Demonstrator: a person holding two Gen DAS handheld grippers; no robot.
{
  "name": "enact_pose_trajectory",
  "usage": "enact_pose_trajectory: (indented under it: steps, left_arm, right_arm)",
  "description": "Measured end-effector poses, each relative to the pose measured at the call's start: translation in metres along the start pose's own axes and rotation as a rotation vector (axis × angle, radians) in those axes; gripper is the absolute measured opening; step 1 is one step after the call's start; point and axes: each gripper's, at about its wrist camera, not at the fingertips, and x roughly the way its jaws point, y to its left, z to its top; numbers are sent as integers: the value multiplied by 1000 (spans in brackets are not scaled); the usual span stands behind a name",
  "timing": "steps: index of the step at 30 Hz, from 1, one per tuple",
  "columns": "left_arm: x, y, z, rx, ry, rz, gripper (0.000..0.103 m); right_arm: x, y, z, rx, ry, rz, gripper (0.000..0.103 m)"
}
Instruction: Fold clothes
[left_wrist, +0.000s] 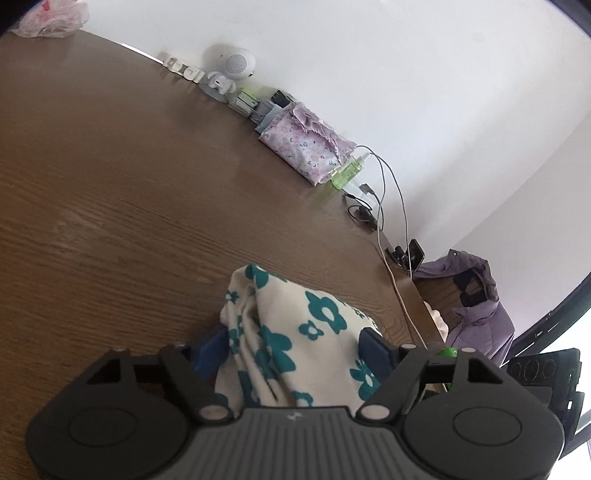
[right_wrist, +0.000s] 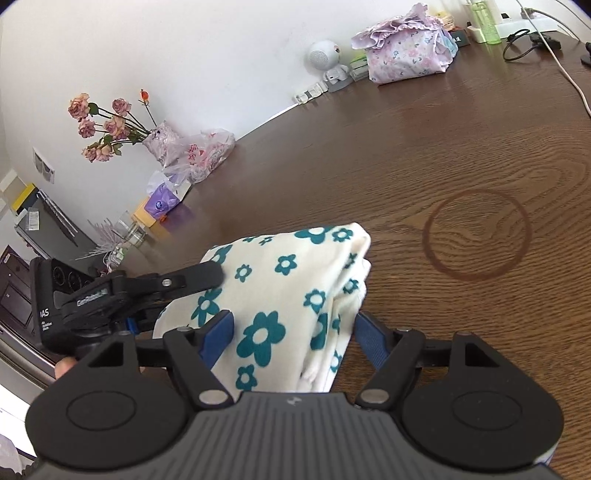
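A folded cream cloth with teal flowers (left_wrist: 295, 325) lies bunched on the brown wooden table (left_wrist: 129, 203). My left gripper (left_wrist: 293, 350) has its blue pads (left_wrist: 212, 354) pressed against both sides of the bundle. In the right wrist view the same cloth (right_wrist: 288, 280) sits between the blue pads (right_wrist: 218, 332) of my right gripper (right_wrist: 293, 338), which grips its near end. There the left gripper's black finger (right_wrist: 192, 278) lies across the cloth's left edge. The cloth's underside is hidden.
Along the wall stand a pink floral fabric bundle (right_wrist: 406, 55), a white round speaker figure (right_wrist: 325, 55), a green bottle (left_wrist: 347, 171) and cables (left_wrist: 384, 192). Dried roses (right_wrist: 107, 125) and a plastic bag (right_wrist: 203, 151) sit far left. A purple jacket (left_wrist: 476, 314) hangs beyond the table edge.
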Motion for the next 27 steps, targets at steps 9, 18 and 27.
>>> enact_pose_trajectory:
  steps: [9,18,27]
  left_arm:
    - [-27,13,-8,-112,-38,-6,70]
    - [-19,-1,-14,-9,51,-1,58]
    - [12,-1,25,-10,28,52,63]
  right_arm:
    - [-8,-4,8,-3,-2,-6,73]
    - [2,-11,2,72,22,53,63]
    - [19,-19,35,57,-3,10,52]
